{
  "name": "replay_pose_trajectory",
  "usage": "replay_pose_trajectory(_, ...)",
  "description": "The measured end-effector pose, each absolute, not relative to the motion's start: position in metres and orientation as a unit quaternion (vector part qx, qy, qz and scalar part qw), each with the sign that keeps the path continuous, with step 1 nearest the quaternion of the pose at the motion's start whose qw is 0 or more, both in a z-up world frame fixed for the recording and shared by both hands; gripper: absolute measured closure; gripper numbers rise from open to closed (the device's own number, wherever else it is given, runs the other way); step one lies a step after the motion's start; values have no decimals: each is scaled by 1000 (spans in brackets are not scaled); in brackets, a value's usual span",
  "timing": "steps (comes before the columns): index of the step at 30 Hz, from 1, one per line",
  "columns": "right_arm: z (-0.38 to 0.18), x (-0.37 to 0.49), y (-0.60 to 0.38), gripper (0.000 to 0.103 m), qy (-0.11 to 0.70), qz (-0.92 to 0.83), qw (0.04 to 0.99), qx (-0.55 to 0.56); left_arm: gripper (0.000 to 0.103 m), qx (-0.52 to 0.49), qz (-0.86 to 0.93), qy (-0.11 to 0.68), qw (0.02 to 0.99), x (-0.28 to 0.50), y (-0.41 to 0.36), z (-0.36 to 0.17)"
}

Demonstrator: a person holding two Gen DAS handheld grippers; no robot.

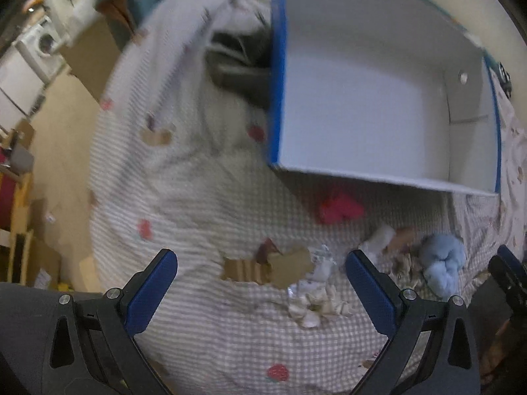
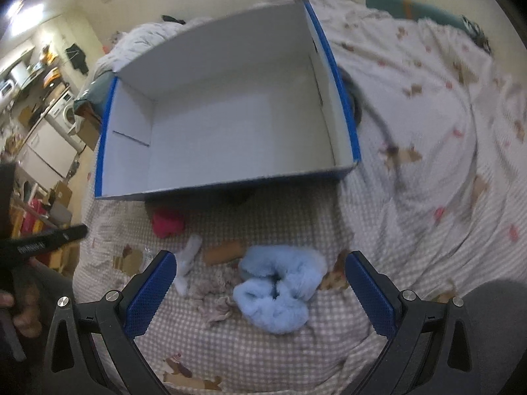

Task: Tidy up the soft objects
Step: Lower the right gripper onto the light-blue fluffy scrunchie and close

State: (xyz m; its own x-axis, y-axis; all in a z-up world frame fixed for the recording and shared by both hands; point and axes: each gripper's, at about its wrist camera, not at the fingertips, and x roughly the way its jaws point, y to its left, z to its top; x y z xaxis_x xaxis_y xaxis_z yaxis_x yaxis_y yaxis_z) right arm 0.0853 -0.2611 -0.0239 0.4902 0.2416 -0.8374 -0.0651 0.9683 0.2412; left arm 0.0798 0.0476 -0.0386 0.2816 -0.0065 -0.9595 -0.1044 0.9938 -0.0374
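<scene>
An open box (image 1: 378, 98) with blue outside and white inside stands on the bed; it also shows in the right wrist view (image 2: 230, 125) and holds nothing. In front of it lie a red soft item (image 1: 341, 210) (image 2: 167, 222), a fluffy light-blue item (image 1: 443, 261) (image 2: 280, 286), a white item (image 2: 187, 263), a tan roll (image 2: 224, 251) and a striped crumpled cloth (image 1: 316, 302). My left gripper (image 1: 260, 283) is open above the cloth. My right gripper (image 2: 262, 283) is open, hovering over the blue fluffy item.
A checked bedspread (image 1: 204, 204) with printed figures covers the bed. A dark grey item (image 1: 243, 65) lies behind the box. A washing machine (image 2: 67, 112) and cardboard boxes stand on the floor at left. The other gripper's handle (image 2: 39, 242) shows at left.
</scene>
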Motion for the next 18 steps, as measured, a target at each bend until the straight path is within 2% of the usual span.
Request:
replay_pose_trajectory(1,-24,86,-261,0,497,87,859,89,3,-50,28,611,790,83,46,-50)
replay_pose_trajectory(3,-24,86,-262,0,498,83,858,92,18,-63,20,631,773,87,45,-66)
replay_pose_trajectory(5,-27,85,-263,0,500,81,857,92,28,-93,13,655,750,90,46,-84)
replay_pose_trajectory(10,-29,89,-258,0,501,80,857,88,35,-109,9,678,727,98,41,-109)
replay_pose_trajectory(13,-33,90,-258,0,504,79,855,91,49,-115,-2,681,724,99,39,-117)
replay_pose_trajectory(15,-34,90,-258,0,505,79,855,91,63,-114,-4,682,722,99,37,-122)
replay_pose_trajectory(18,-34,92,-258,0,508,80,853,91,68,-116,-1,678,725,97,39,-125)
